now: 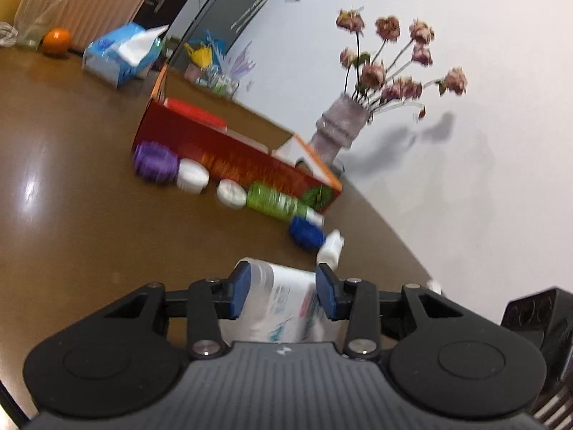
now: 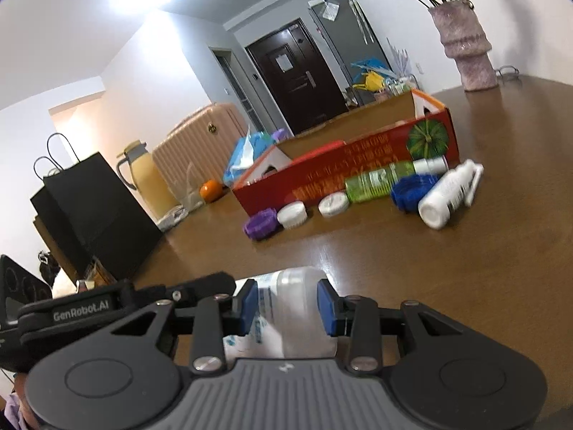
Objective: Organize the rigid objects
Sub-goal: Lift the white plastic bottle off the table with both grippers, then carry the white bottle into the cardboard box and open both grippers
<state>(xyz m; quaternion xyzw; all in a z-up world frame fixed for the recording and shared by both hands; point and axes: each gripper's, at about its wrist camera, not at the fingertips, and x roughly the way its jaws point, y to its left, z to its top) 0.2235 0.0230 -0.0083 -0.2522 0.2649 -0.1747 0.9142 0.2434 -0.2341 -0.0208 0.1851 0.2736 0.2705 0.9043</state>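
My left gripper (image 1: 281,292) is shut on a white plastic bottle (image 1: 283,308) with a printed label, held above the brown table (image 1: 71,215). My right gripper (image 2: 286,304) is shut on the same kind of white bottle (image 2: 293,308), and the other gripper's body shows just to its left. A red open cardboard box (image 1: 232,154) lies on the table ahead; it also shows in the right wrist view (image 2: 351,168). In front of it lie a purple cap (image 1: 155,161), two white caps (image 1: 193,175), a green bottle (image 1: 275,202), a blue cap (image 1: 306,234) and a white bottle (image 2: 447,193).
A vase of dried flowers (image 1: 340,129) stands by the white wall behind the box. A tissue pack (image 1: 121,53), an orange (image 1: 56,40) and a pink suitcase (image 1: 86,0) are at the far side. Black paper bags (image 2: 93,208) and a yellow jug (image 2: 147,175) stand off the table's left.
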